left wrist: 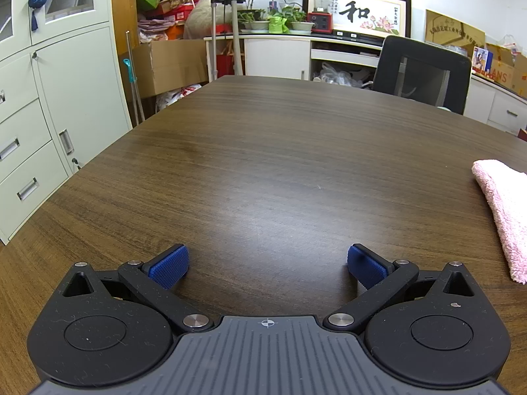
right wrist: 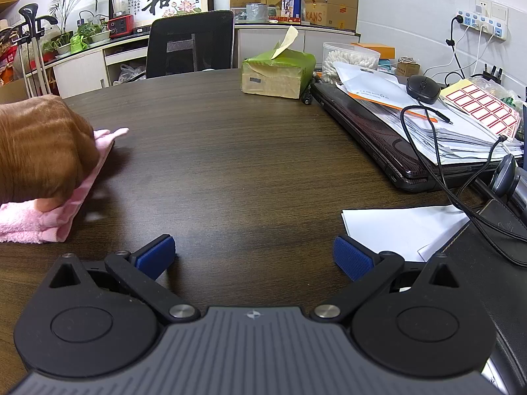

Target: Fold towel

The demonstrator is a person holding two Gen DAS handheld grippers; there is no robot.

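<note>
Both grippers idle over the desk, pink towel lying between them and not gripped.

Largest first: the dark wood desk [left wrist: 263, 164] fills both views. The laptop [right wrist: 378, 138] with its heap of papers sits at two o'clock in the right wrist view, the tissue box [right wrist: 276, 75] at twelve. The pink towel [left wrist: 504, 217] lies at three o'clock in the left view and at nine in the right, looking already doubled over; something brown and furry [right wrist: 39, 151] rests on it, and I cannot tell what. The left gripper [left wrist: 267, 263] and right gripper [right wrist: 253, 256] both have their jaws spread wide and empty. My judgement: a fold is about to start, and next each gripper must swing inward to pinch a towel corner.
</note>
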